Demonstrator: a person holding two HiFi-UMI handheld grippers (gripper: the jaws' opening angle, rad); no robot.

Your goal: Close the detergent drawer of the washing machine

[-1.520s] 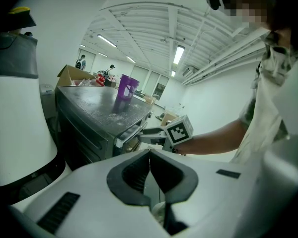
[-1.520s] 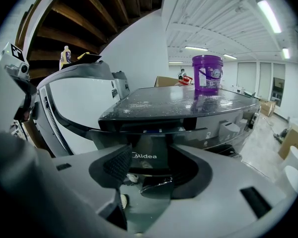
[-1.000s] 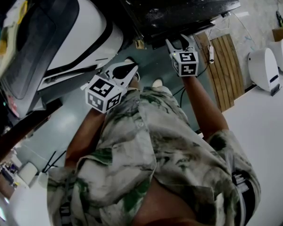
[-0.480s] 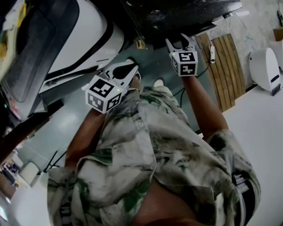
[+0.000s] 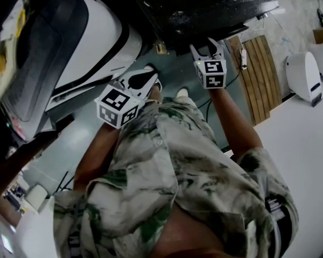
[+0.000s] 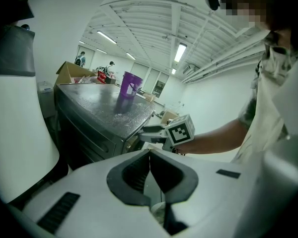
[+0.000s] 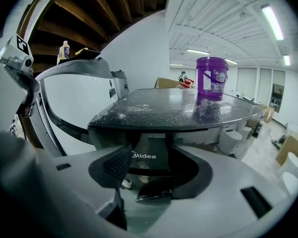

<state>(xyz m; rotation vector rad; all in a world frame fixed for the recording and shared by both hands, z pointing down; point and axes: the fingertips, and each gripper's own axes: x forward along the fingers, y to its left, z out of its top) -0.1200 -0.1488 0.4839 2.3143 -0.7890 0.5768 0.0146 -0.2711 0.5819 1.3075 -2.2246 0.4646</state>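
Detergent drawer (image 7: 150,155) at the washing machine's (image 7: 179,109) front edge, under its speckled dark top.
Its dark face reads "Midea". The right gripper (image 7: 154,171) is spread wide and empty just before it; the left gripper (image 6: 149,155) hangs apart, pinched closed on nothing.

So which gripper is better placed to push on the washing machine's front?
Right. The right gripper is at the front edge of the washing machine, jaws apart, the Midea panel straight ahead between them. The left gripper sits further back, jaws shut.
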